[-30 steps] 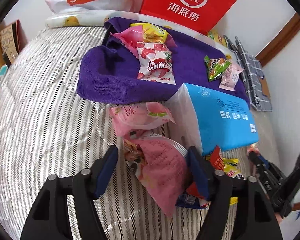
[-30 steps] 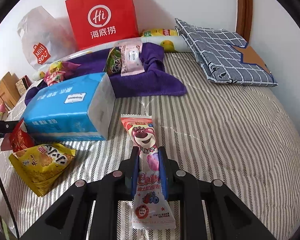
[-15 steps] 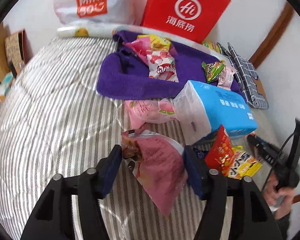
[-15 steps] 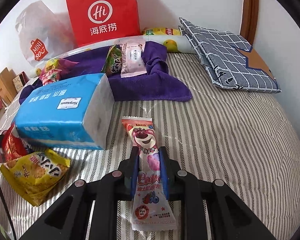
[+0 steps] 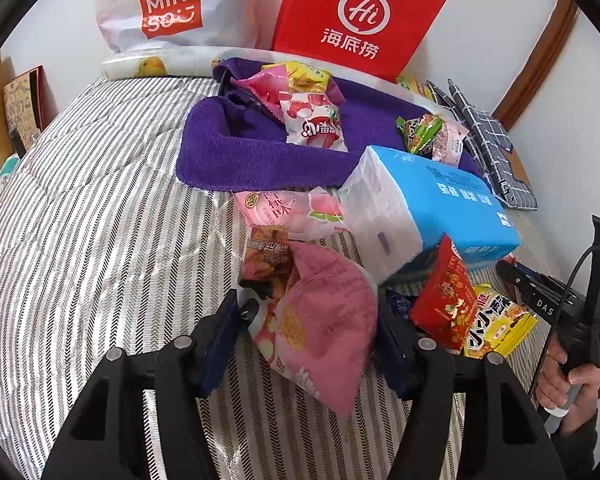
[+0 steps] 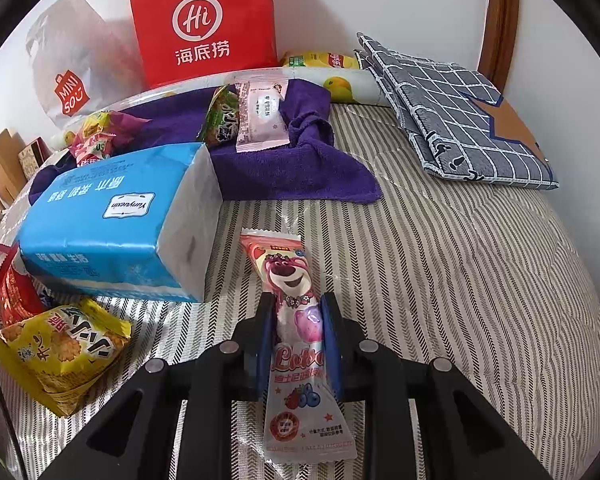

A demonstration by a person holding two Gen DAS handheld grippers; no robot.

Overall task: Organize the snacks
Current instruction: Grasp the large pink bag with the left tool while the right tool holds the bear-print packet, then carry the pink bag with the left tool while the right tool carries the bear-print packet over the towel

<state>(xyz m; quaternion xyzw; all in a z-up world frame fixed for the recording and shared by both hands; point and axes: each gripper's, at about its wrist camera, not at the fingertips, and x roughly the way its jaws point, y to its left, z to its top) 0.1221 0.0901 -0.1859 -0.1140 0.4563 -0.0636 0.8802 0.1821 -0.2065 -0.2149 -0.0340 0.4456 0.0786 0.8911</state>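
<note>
A: Right, nearest first. The left gripper (image 5: 308, 332) has the pink bag (image 5: 320, 320) between its fingers; the jaws have just been closing, and both pads now press on its sides.

B: And the right one?

A: The right gripper (image 6: 296, 332) is pinched on the bear stick (image 6: 298, 344), a long thin packet with a pink bear printed on it. The blue pads squeeze its middle, its top points away over the striped quilt (image 6: 460, 280), and its lower end hangs back toward the camera.

B: What lies just past them?

A: In the left view a red packet (image 5: 446, 300) and a yellow packet (image 5: 496, 324) lie together to the right of the pink bag, with a hand (image 5: 568, 380) gripping the other tool's handle at the edge. Behind the pink bag is a peach packet (image 5: 292, 210), touching the blue tissue pack (image 5: 432, 208).

B: Further back?

A: A purple towel (image 5: 252, 156) with several snacks on it: a lychee packet (image 5: 316, 124) on one side, a green packet (image 5: 420, 132) and a pale pink one (image 5: 450, 140) on the other. Beyond that a red bag (image 5: 356, 20) and a white bag (image 5: 172, 8) stand against the wall, and a grey checked cloth (image 6: 460, 112) lies folded to the right.
</note>
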